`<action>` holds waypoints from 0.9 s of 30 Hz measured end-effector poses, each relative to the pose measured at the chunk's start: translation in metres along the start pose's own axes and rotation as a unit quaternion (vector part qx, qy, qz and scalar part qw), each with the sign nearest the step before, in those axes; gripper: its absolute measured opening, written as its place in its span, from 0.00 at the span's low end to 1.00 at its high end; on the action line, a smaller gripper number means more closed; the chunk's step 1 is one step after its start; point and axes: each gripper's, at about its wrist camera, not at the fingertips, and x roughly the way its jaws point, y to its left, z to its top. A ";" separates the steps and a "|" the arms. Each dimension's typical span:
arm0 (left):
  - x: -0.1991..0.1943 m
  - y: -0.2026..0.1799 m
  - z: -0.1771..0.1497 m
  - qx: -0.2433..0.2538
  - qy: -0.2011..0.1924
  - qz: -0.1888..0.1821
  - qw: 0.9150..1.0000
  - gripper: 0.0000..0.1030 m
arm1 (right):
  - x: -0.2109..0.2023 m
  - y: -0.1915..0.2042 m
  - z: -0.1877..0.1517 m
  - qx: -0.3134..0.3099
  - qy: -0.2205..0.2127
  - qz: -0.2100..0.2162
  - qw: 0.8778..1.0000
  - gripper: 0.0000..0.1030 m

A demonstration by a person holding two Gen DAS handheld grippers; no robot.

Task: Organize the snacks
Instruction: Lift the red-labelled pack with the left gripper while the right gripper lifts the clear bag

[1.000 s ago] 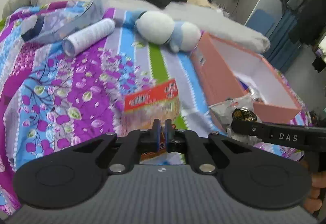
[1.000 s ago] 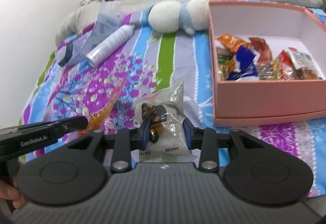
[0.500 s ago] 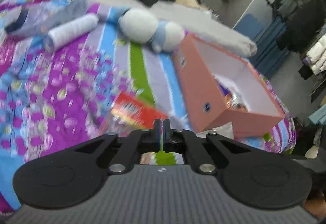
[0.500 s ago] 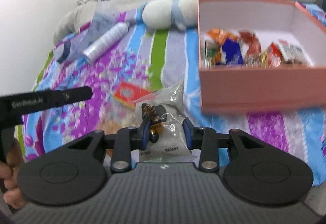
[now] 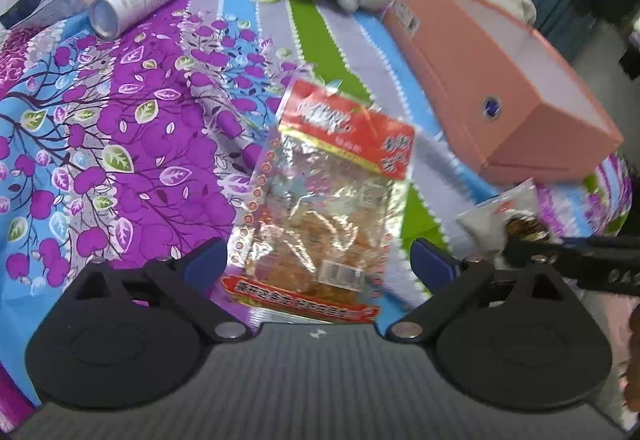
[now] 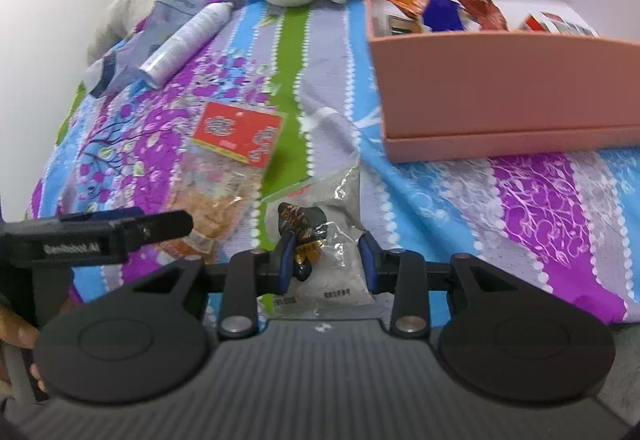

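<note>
While snack packets [image 6: 460,10] fill it, pink box [image 6: 500,88] sits open

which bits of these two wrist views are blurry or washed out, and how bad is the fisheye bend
Left wrist view: the pink box and the silver snack bag are smeared by motion, while the red snack packet is fairly sharp with foil glare. Right wrist view: the wall at upper left is blown out white, and the box's straight edges bow outward.

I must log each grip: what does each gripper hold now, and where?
Right gripper: clear white-filled snack bag, near its lower end. Left gripper: nothing.
</note>
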 end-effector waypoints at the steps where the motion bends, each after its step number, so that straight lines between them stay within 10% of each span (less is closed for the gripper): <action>1: 0.004 0.001 0.000 0.003 0.005 0.002 1.000 0.97 | 0.001 -0.003 0.000 0.003 0.002 -0.001 1.000 0.36; 18: 0.038 -0.023 -0.014 0.098 0.030 0.067 0.993 0.97 | 0.022 -0.013 0.000 0.014 0.026 -0.012 0.999 0.36; 27: 0.020 -0.018 -0.008 0.059 0.020 0.082 0.995 0.59 | 0.020 -0.009 0.000 0.006 0.024 -0.009 1.000 0.36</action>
